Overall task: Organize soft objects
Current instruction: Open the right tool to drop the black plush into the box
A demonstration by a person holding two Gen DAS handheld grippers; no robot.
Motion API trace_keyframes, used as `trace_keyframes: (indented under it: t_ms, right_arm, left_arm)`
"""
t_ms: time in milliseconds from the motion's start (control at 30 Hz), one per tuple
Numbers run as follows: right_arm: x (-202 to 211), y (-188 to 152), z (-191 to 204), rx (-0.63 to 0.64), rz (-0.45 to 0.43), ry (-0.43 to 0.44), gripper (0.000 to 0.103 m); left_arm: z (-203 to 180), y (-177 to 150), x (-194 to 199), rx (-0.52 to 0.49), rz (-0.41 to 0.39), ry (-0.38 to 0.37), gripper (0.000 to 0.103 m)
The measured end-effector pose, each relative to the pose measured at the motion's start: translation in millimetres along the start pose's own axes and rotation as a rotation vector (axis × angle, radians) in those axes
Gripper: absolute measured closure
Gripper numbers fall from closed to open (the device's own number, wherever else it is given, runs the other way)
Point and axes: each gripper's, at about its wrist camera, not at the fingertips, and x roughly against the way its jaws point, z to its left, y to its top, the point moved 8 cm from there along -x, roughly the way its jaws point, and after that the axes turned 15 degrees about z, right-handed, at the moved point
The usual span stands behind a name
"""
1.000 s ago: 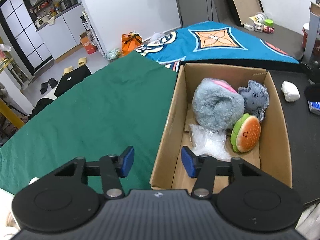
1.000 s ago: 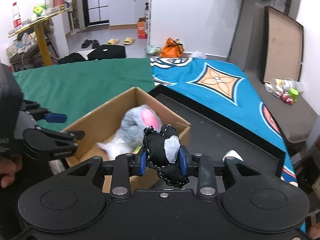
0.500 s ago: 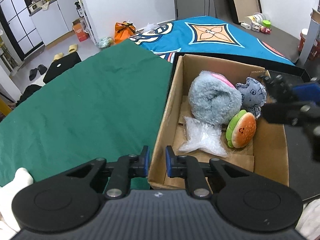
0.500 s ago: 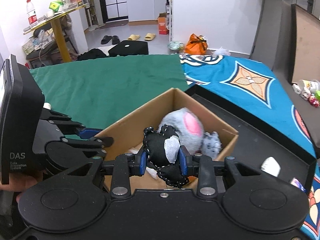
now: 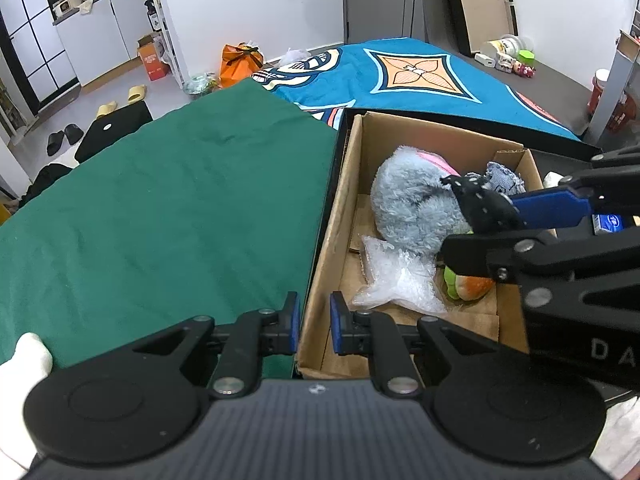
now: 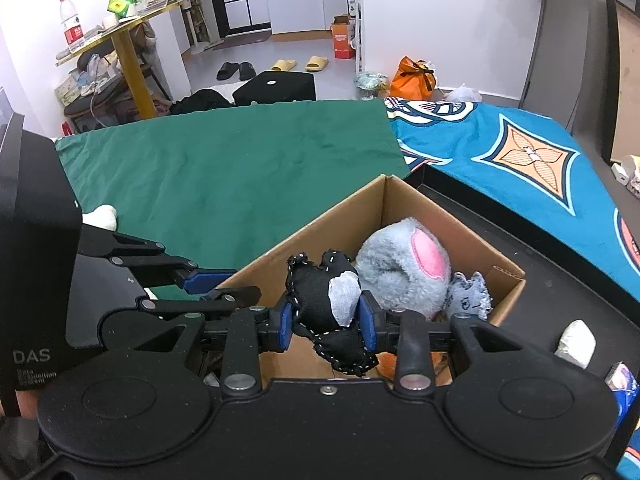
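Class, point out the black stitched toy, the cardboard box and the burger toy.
Black stitched toy (image 6: 325, 299), right wrist view, its body.
Cardboard box (image 5: 336, 220), left wrist view, left wall.
Burger toy (image 5: 470, 287), left wrist view, orange bun.

I see a black toy (image 6: 320, 300) with white stitching and grey patch, grey-blue plush (image 6: 404, 276) with pink spot, brown box (image 5: 340, 216), green cloth (image 5: 160, 208).

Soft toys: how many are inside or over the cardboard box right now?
4: grey-pink plush, blue-grey toy behind it, burger plush partly hidden, black toy in the right tool. Others may be hidden.
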Motion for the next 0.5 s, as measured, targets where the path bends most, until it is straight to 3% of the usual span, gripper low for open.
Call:
trace_keyframes:
  t_ms: [233, 500]
  right_arm:
    - [-4.7, 1.7, 0.7, -0.061, 0.023, 0.078, 0.063]
    - [-0.6, -2.4, -9.3, -0.092, 0.023, 0.068, 0.057]
  left_arm:
    - [-0.1, 0.4, -1.4, 0.001, 0.002, 0.002, 0.089]
    - [-1.2, 1.6, -3.0, 0.001, 0.008, 0.008, 0.089]
